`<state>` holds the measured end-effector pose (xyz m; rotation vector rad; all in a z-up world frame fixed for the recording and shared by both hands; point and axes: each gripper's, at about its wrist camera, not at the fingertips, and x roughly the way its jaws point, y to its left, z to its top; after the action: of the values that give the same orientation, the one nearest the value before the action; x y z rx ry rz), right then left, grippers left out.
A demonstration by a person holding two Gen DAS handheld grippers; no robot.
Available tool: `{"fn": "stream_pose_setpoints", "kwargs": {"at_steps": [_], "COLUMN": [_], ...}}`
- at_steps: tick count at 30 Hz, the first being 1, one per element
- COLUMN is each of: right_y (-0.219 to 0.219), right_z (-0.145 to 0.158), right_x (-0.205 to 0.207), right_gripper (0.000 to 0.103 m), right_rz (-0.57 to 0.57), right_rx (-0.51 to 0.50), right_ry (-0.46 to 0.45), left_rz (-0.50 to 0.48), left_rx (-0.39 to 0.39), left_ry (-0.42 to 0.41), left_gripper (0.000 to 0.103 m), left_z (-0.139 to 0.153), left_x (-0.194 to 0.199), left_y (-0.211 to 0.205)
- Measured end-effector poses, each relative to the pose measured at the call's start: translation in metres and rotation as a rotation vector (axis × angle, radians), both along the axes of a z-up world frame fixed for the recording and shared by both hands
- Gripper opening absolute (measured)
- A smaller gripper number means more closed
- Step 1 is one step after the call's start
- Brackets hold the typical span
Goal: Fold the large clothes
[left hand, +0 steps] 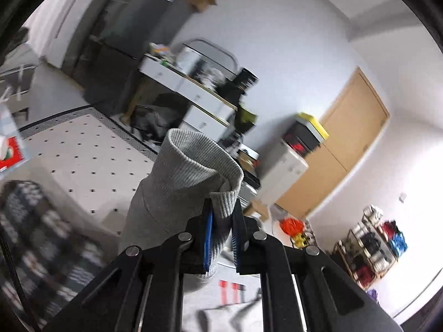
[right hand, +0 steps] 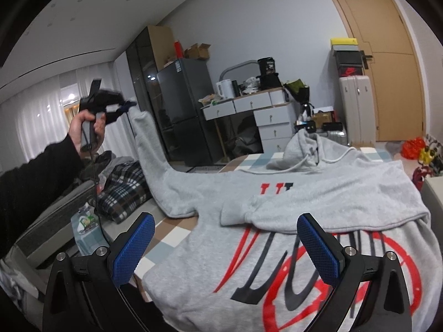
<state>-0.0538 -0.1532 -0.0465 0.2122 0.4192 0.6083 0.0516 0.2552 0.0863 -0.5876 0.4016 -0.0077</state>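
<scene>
A grey hoodie [right hand: 318,193] with red and black print lies on a checked bed cover [right hand: 171,238], hood at the far end. Its right sleeve is folded across the chest. My left gripper [left hand: 223,221] is shut on the ribbed cuff [left hand: 199,171] of the left sleeve and holds it high in the air; it also shows in the right wrist view [right hand: 121,108], with the sleeve [right hand: 149,166] hanging down to the bed. My right gripper [right hand: 227,249] is open and empty, just above the hoodie's lower front.
A plaid garment [right hand: 121,191] lies at the bed's left side. A dark fridge [right hand: 182,110], a white desk with drawers [right hand: 254,108], a suitcase [right hand: 355,105] and a wooden door [right hand: 387,55] stand beyond the bed. A rack with clothes [left hand: 373,249] stands by the wall.
</scene>
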Motion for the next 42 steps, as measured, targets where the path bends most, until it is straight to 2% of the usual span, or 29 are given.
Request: {"fn": "stream_pose_setpoints", "kwargs": {"at_steps": [3, 5, 8, 11, 13, 15, 18, 21, 23, 25, 27, 28, 30, 31, 34, 36, 37, 38, 40, 42], "right_y": [-0.008, -0.016, -0.042, -0.084, -0.118, -0.143, -0.166, -0.174, -0.173, -0.167, -0.159, -0.155, -0.150, -0.148, -0.145, -0.143, -0.144, -0.145, -0.145, -0.145], "right_z": [0.000, 0.001, 0.007, 0.011, 0.011, 0.010, 0.011, 0.018, 0.023, 0.027, 0.027, 0.027, 0.027, 0.026, 0.025, 0.025, 0.025, 0.022, 0.020, 0.019], "right_x": [0.005, 0.006, 0.004, -0.004, -0.011, -0.019, -0.032, -0.042, -0.046, -0.042, -0.039, -0.038, -0.033, -0.030, -0.026, -0.024, -0.023, -0.024, -0.023, -0.023], "right_gripper": [0.103, 0.103, 0.103, 0.103, 0.103, 0.103, 0.103, 0.103, 0.103, 0.103, 0.103, 0.103, 0.103, 0.103, 0.103, 0.103, 0.103, 0.103, 0.103, 0.103], "right_rz": [-0.028, -0.055, -0.137, -0.250, -0.316, -0.340, -0.357, -0.360, -0.348, -0.319, -0.309, -0.303, -0.283, -0.272, -0.247, -0.243, -0.244, -0.243, -0.241, -0.240], "right_rx": [0.019, 0.044, 0.109, 0.223, 0.340, 0.437, 0.535, 0.552, 0.551, 0.522, 0.484, 0.471, 0.451, 0.444, 0.427, 0.414, 0.413, 0.414, 0.424, 0.434], "right_ry": [0.024, 0.029, 0.016, -0.004, -0.011, -0.030, -0.081, -0.152, -0.190, -0.196, -0.191, -0.185, -0.166, -0.154, -0.136, -0.132, -0.129, -0.127, -0.114, -0.104], "left_rz": [-0.086, -0.159, -0.270, -0.390, -0.451, -0.512, -0.590, -0.658, -0.677, -0.695, -0.708, -0.720, -0.743, -0.755, -0.813, -0.889, -0.923, -0.941, -0.971, -0.937], "left_rx": [0.022, 0.053, 0.054, 0.042, 0.015, -0.032, -0.035, 0.003, 0.003, -0.010, 0.019, 0.032, 0.076, 0.083, 0.070, 0.033, 0.021, 0.029, 0.078, 0.140], "left_ry": [0.015, 0.007, 0.032, 0.075, 0.110, 0.151, 0.214, 0.261, 0.299, 0.346, 0.389, 0.417, 0.514, 0.552, 0.599, 0.614, 0.613, 0.604, 0.565, 0.519], "left_gripper": [0.007, 0.007, 0.007, 0.007, 0.007, 0.007, 0.007, 0.007, 0.007, 0.007, 0.007, 0.007, 0.010, 0.011, 0.026, 0.070, 0.078, 0.081, 0.081, 0.081], "left_z": [-0.003, -0.010, -0.018, -0.041, -0.059, -0.085, -0.118, -0.150, -0.160, -0.178, -0.198, -0.199, -0.220, -0.221, -0.223, -0.216, -0.209, -0.202, -0.186, -0.171], "left_x": [0.020, 0.034, 0.054, 0.076, 0.088, 0.103, 0.119, 0.128, 0.136, 0.139, 0.138, 0.141, 0.139, 0.141, 0.129, 0.117, 0.109, 0.101, 0.084, 0.073], "left_y": [-0.051, -0.101, -0.156, -0.219, -0.254, -0.290, -0.341, -0.387, -0.409, -0.428, -0.442, -0.458, -0.465, -0.464, -0.456, -0.444, -0.435, -0.425, -0.396, -0.355]}}
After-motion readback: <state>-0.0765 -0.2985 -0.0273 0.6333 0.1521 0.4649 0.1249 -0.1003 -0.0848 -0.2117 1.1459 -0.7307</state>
